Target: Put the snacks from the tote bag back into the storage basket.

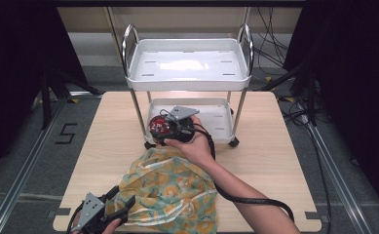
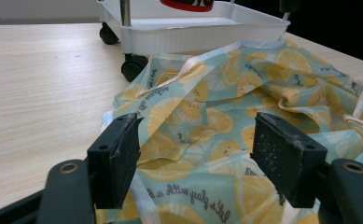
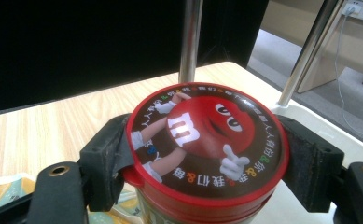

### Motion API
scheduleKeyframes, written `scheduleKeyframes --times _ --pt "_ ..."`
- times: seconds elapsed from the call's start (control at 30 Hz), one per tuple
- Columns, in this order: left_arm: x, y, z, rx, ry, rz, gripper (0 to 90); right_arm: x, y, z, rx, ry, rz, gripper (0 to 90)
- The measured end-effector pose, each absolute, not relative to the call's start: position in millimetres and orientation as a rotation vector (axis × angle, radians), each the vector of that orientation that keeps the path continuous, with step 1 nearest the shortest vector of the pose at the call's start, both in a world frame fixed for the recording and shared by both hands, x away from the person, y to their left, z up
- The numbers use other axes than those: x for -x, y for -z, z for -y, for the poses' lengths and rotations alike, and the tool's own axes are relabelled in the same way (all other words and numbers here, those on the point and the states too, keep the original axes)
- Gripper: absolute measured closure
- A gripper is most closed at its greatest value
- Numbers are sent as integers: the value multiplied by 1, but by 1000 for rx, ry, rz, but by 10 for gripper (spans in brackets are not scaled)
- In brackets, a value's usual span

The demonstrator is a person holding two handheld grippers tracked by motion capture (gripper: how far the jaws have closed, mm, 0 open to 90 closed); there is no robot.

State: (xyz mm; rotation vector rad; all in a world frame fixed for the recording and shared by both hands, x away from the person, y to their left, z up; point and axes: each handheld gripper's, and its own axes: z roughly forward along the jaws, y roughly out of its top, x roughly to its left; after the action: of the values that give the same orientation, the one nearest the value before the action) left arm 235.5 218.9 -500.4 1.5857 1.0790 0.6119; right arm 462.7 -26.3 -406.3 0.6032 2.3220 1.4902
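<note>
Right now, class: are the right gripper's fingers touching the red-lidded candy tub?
Touching. The right gripper view shows both fingers pressed against the candy tub just under its lid rim.

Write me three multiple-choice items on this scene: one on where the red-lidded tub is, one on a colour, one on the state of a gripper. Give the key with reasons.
1. Where is the red-lidded tub?
A. On the top tray of the cart
B. Between the right gripper's jaws, at the lower tray of the cart
C. Lying on the cloth

2. What fruit print and ground colour does the cloth have?
A. Yellow lemon slices on pale blue-green
B. Red cherries on white
C. Green apples on black

3. How does the left gripper stand?
A. Shut on the cloth
B. Shut on a cart wheel
C. Open, over the cloth

Key: B, the right gripper view shows both black jaws pressed against the tub's sides, and the high view puts it at the lower tray. A, the left gripper view shows lemon slices plainly. C, its jaws stand wide apart with cloth lying beneath and between them, ungripped.
</note>
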Motion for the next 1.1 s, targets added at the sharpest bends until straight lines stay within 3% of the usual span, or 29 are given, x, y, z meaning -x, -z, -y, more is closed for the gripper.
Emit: scheduleKeyframes --times 1.1 --pt "-235 500 -218 -1589 -612 -1088 312 -473 403 21 -635 -1485 -2313 266"
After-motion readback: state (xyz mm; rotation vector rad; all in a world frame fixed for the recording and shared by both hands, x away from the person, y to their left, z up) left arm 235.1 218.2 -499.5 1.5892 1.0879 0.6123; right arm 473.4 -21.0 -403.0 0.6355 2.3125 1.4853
